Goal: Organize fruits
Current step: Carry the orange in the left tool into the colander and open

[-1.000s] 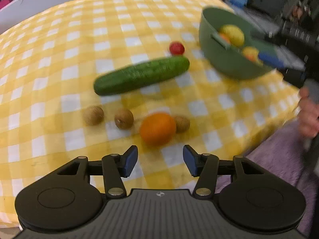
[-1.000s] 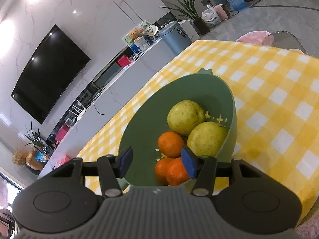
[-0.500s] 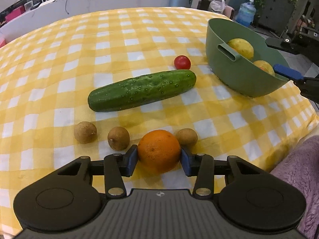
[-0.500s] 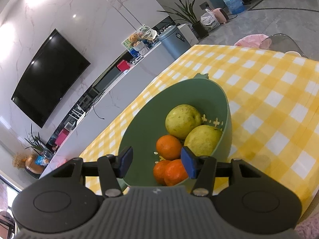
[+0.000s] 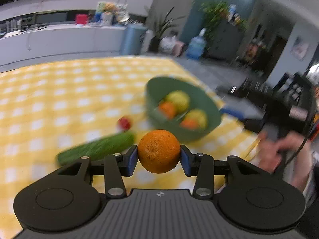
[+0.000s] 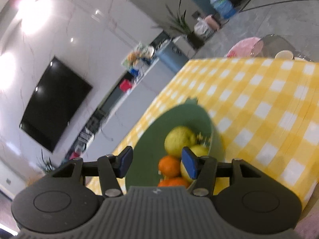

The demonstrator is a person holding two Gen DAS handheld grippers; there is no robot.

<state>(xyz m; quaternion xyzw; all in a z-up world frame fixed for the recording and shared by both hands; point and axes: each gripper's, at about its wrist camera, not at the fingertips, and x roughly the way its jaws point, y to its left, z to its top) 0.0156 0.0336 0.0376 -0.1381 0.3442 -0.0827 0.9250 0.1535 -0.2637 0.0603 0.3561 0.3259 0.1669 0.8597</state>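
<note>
Left gripper point(image 5: 159, 158): clamped on orange point(image 5: 159, 151), frame centre.
Right gripper point(image 6: 157, 164): jaws part-open, straddling bowl point(image 6: 151, 145) rim; grip unclear.
Technique: carry orange level, release low over bowl.

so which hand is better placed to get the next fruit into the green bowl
Left. The left gripper is already shut on the orange, lifted off the cloth with the green bowl just ahead. The right gripper holds no fruit; its jaws straddle the bowl's near rim.
</note>
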